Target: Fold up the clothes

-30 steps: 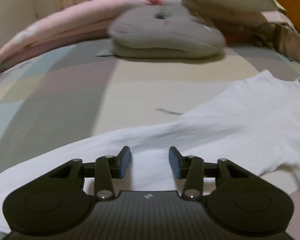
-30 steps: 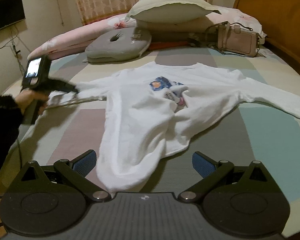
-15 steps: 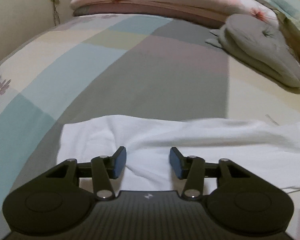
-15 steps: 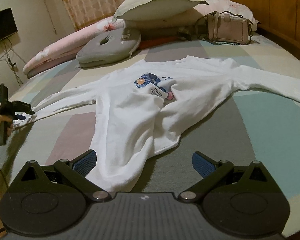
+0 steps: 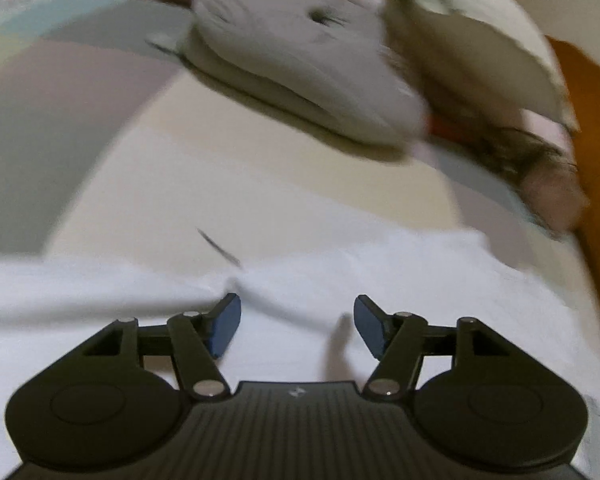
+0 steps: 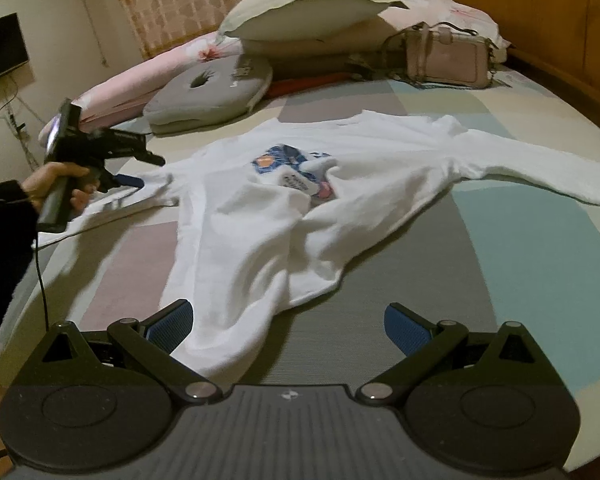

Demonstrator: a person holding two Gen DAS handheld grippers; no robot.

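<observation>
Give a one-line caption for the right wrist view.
Open right gripper near hem of white sweatshirt spread on bed.

Print on white sweatshirt (image 6: 296,172) chest too small to read, grey cushion (image 6: 216,92) lettering illegible

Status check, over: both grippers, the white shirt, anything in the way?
Left gripper open over one sleeve. Right gripper open at the hem. White shirt spread out, rumpled, unfolded. Nothing blocking.
</observation>
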